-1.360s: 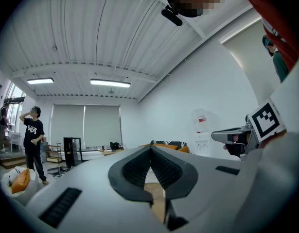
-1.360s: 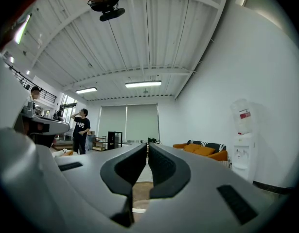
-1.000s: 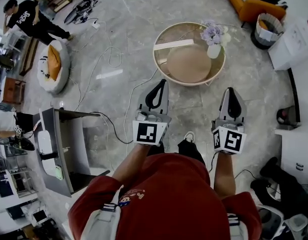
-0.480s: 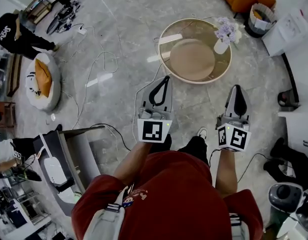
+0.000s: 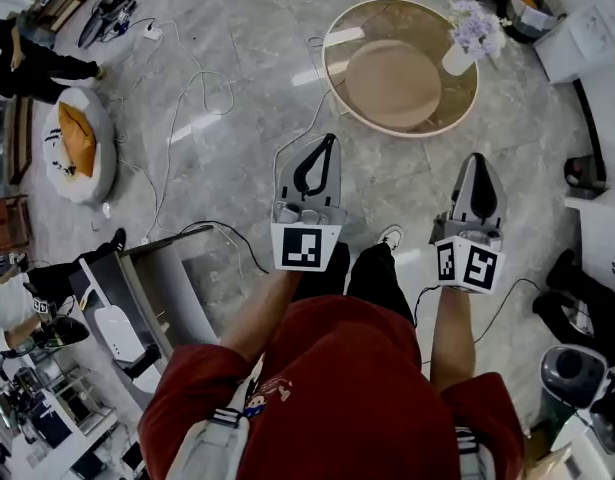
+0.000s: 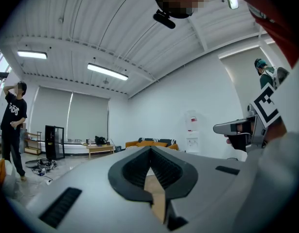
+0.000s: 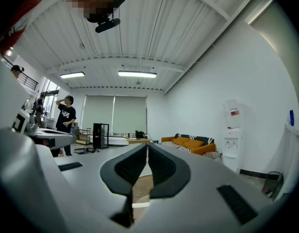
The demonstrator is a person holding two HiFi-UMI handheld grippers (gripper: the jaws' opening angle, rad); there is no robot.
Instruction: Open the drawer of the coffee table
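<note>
head view — coffee table (image 5: 392, 86) whole | gripper views — jaws together, ceiling lights (image 7: 137, 74)

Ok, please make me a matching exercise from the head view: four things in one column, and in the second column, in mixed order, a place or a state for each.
Things
1. round coffee table with a gold rim
2. white vase of pale purple flowers
3. white round floor cushion with an orange pillow
4. right gripper

Places and states
a. stands on the table top, near its right edge
b. lies on the floor at the far left
c. jaws together, nothing between them
d. at the top centre of the head view

Pairs: 1-d, 2-a, 3-b, 4-c
</note>
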